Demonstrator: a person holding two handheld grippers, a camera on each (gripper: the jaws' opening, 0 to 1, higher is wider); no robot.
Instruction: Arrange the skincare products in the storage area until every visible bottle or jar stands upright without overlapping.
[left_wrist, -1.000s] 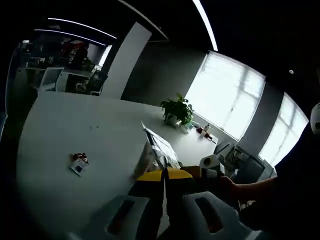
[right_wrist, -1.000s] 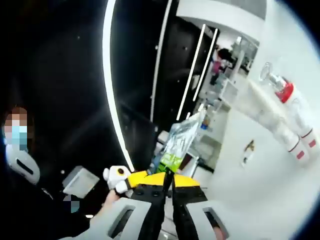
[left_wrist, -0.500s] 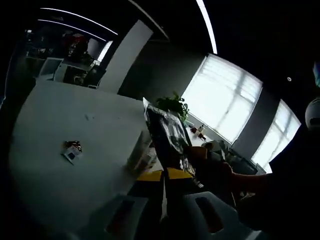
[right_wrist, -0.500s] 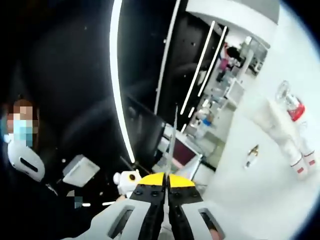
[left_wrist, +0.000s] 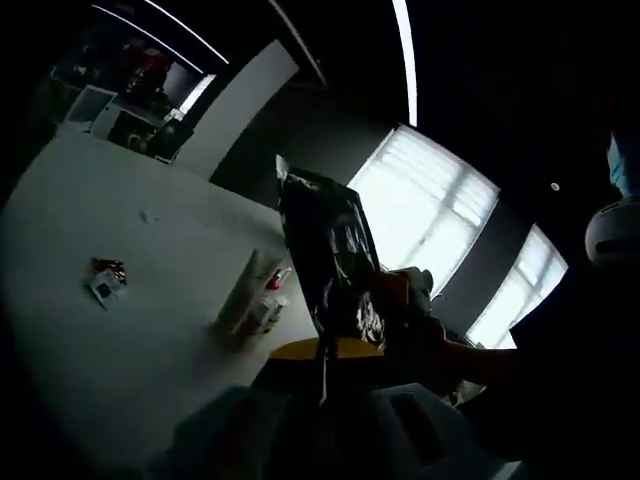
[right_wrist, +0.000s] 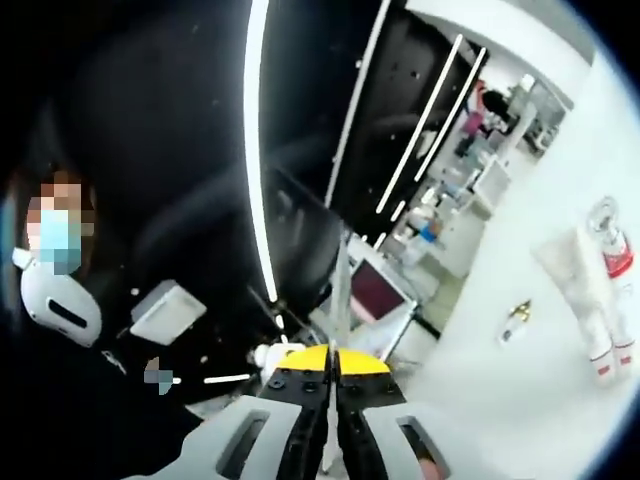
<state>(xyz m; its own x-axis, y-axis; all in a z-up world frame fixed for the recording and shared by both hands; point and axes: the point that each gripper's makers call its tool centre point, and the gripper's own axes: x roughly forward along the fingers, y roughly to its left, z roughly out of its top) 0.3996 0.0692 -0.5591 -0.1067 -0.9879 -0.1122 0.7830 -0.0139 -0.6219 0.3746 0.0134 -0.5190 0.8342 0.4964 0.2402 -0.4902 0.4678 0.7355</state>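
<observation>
Both claws are lifted well above the desk (left_wrist: 120, 360), and both grip the same thing: a shiny foil pouch (left_wrist: 330, 255). In the left gripper view the left claw (left_wrist: 322, 360) has its yellow-tipped jaws pressed together on the pouch's lower edge, and the pouch stands up from them, dark and crinkled against the bright windows (left_wrist: 430, 215). Just beside it on the right sits the other claw, with a person's hand and sleeve behind it.

In the right gripper view the right claw (right_wrist: 333, 362) is likewise closed, its two yellow tips meeting on the pouch (right_wrist: 343, 290), which is seen here edge-on as a thin pale sliver rising between them.

The skincare products lie below on the pale desk. In the left gripper view a small cluster of bottles (left_wrist: 255, 300) lies near the desk's middle, one with a red part, beside a long pale pack; whether any stands upright I cannot tell. Well apart from them, toward the desk's left edge, lies a small sachet (left_wrist: 104, 281) with red and white on it.

In the right gripper view the same desk (right_wrist: 540, 400) shows at the right, with clear bottles with red caps (right_wrist: 605, 300) lying close together in a wrapped bundle, and the small sachet (right_wrist: 515, 322) lies a little apart from them.
</observation>
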